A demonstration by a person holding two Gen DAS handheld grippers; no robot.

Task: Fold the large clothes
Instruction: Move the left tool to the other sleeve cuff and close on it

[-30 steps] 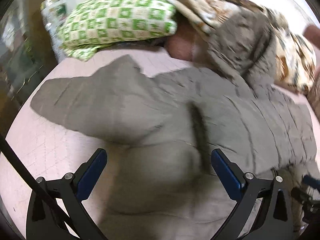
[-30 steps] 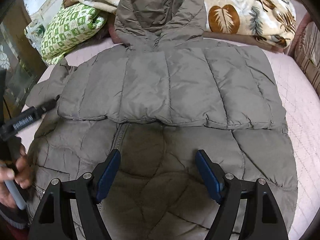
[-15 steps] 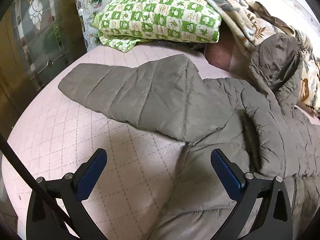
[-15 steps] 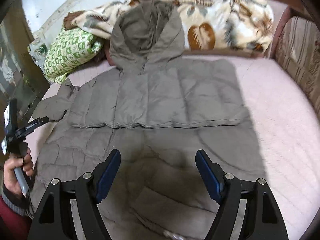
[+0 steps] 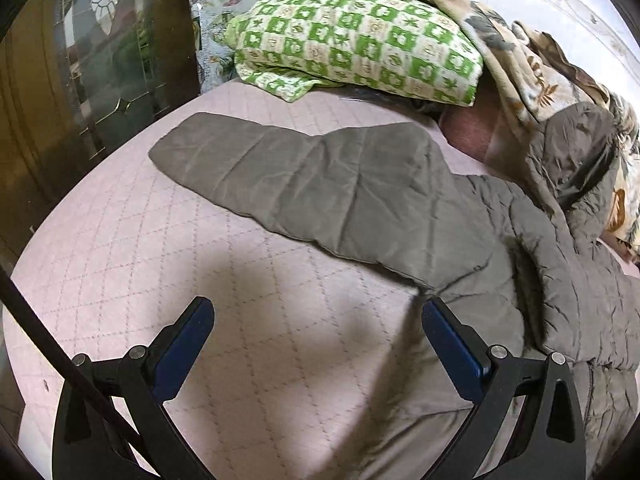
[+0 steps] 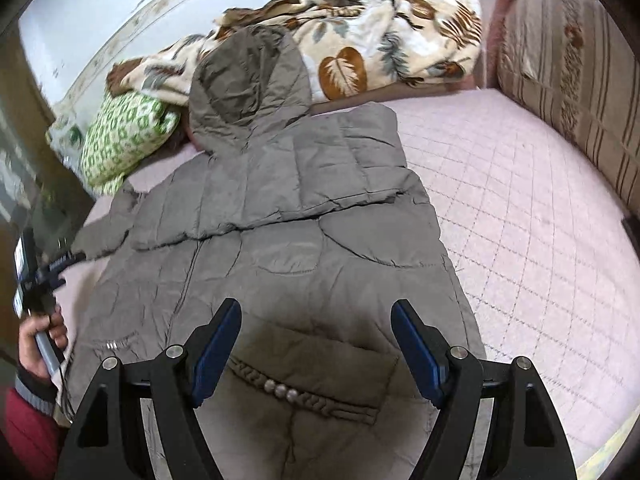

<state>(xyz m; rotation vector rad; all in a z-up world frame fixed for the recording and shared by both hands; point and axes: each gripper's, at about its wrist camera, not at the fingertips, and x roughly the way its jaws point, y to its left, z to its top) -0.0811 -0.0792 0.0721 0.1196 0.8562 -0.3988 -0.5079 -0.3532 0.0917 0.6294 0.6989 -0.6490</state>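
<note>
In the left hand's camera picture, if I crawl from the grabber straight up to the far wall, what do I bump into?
Pink quilted bed cover → flat grey puffy coat sleeve → green-and-white checked pillow → brown leaf-print fleece blanket.

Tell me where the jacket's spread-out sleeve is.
In the left wrist view, the sleeve lies flat on the pink bedcover, just below the green pillow.

Pink quilted bed cover (image 5: 168,264) under and ahead of jaws. Green checked pillow (image 5: 360,40) far ahead, leaf-print blanket (image 6: 360,40) touching it. Striped cushion (image 6: 576,92) far right. Glass-panelled door (image 5: 100,60) left.
</note>
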